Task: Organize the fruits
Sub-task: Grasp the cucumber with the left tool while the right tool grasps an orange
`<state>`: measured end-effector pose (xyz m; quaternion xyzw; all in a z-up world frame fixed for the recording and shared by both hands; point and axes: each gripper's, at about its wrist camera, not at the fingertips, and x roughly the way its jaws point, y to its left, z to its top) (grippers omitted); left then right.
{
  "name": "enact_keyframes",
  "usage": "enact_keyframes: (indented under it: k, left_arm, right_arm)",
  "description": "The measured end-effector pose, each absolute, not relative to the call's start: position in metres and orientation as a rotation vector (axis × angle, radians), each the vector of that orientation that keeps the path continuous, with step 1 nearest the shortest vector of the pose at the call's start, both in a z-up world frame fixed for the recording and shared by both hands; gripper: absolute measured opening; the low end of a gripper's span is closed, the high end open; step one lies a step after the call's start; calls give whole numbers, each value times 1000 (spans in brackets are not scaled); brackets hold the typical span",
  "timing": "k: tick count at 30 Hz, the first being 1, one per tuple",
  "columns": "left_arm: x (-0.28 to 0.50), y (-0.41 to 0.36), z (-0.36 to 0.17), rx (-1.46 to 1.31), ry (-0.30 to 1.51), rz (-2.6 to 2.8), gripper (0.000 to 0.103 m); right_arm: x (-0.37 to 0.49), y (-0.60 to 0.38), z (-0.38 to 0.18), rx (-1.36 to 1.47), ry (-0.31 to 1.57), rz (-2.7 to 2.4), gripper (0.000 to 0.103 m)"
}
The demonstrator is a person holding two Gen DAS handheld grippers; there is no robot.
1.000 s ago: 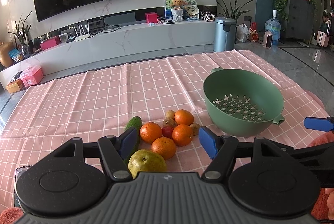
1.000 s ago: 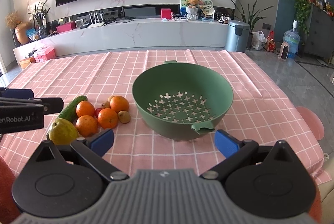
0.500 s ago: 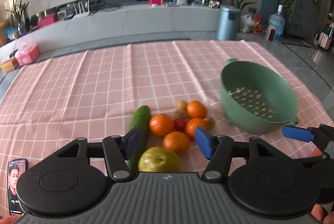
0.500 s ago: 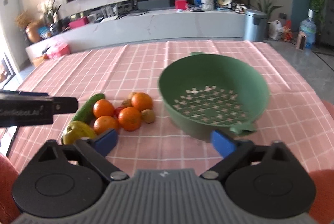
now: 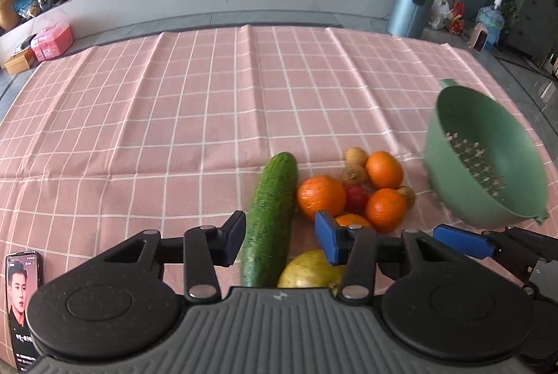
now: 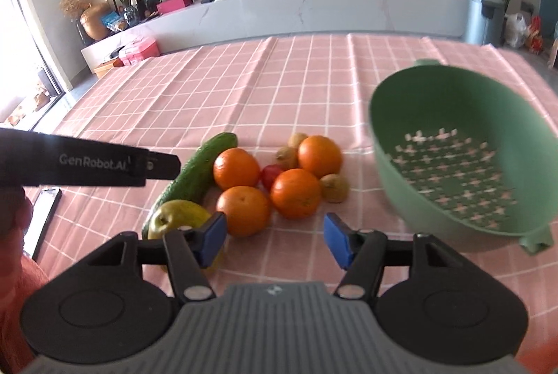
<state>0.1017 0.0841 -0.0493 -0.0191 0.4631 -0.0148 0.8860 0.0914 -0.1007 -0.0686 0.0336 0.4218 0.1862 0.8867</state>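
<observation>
A pile of fruit lies on the pink checked tablecloth [image 5: 174, 116]: several oranges [image 5: 321, 196], a green cucumber [image 5: 272, 217], a yellow-green pear [image 5: 307, 273], a small red fruit [image 5: 355, 198] and small brown fruits [image 5: 354, 173]. A green colander [image 5: 488, 165] stands to the right of the pile. My left gripper [image 5: 279, 243] is open, its fingers either side of the cucumber's near end, above it. My right gripper [image 6: 275, 236] is open and empty, just short of the nearest orange [image 6: 244, 210], with the pear [image 6: 178, 219] by its left finger.
A phone [image 5: 21, 300] lies on the cloth at the near left. In the right wrist view the colander [image 6: 460, 151] is at the right and the left gripper's arm [image 6: 87, 161] crosses in from the left. Beyond the table stand a long low cabinet and a bin.
Both grippers have swung left and tilted down toward the fruit pile. The left gripper now straddles the cucumber instead of the pear. The right gripper faces the oranges instead of the colander.
</observation>
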Motion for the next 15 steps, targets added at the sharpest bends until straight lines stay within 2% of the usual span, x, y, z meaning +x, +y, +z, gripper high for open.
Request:
enact_keyframes:
  k: [6,15]
  left_arm:
    - [113,96,-60,-52,1003,-34,55]
    - [123,106,-74,-68,1050,-67,55]
  right_arm:
    - [107,-88,-76,124,938,376,51]
    - [121,-84,-84,235,1016,339,50]
